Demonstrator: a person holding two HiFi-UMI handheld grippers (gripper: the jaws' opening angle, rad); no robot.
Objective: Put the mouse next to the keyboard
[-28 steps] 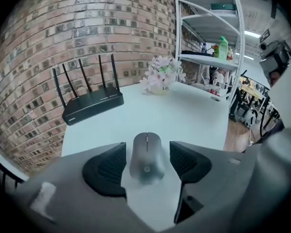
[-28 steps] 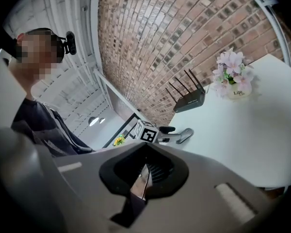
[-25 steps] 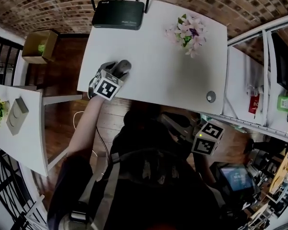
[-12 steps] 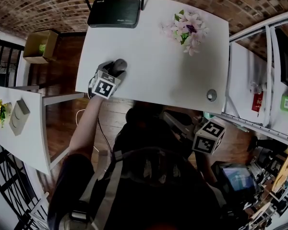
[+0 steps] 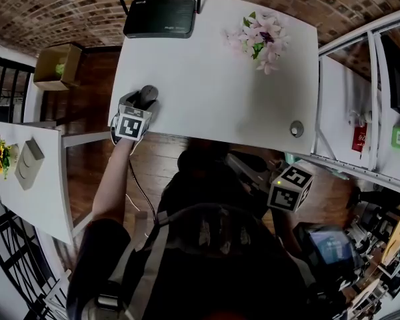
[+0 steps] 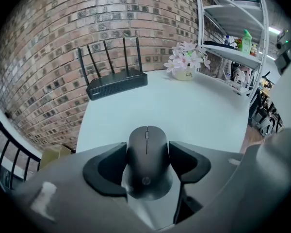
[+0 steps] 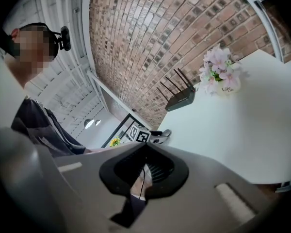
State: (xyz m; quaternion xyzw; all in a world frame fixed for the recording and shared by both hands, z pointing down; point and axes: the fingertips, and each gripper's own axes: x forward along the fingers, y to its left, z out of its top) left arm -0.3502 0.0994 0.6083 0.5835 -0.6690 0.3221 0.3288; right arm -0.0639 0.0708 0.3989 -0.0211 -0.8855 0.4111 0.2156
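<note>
A black wireless mouse [image 5: 147, 96] is near the front left corner of the white table [image 5: 213, 92]. My left gripper [image 5: 141, 102] is shut on it. In the left gripper view the mouse [image 6: 146, 161] sits clamped between the two black pads of the left gripper [image 6: 146, 152], nose pointing at the far wall. My right gripper [image 5: 290, 187] hangs off the table's front edge, close to the person's body. Its jaws [image 7: 144, 171] are shut with nothing in them. No keyboard shows in any view.
A black router [image 5: 159, 17] with antennas stands at the table's back left. A pot of pink flowers [image 5: 263, 39] is at the back right, and a round cable grommet [image 5: 296, 129] at the front right. Metal shelving [image 5: 373, 112] stands to the right, and a small side table [image 5: 27, 179] to the left.
My left gripper has carried the mouse to the left, closer to the table's left edge. The right gripper has stayed where it was.
</note>
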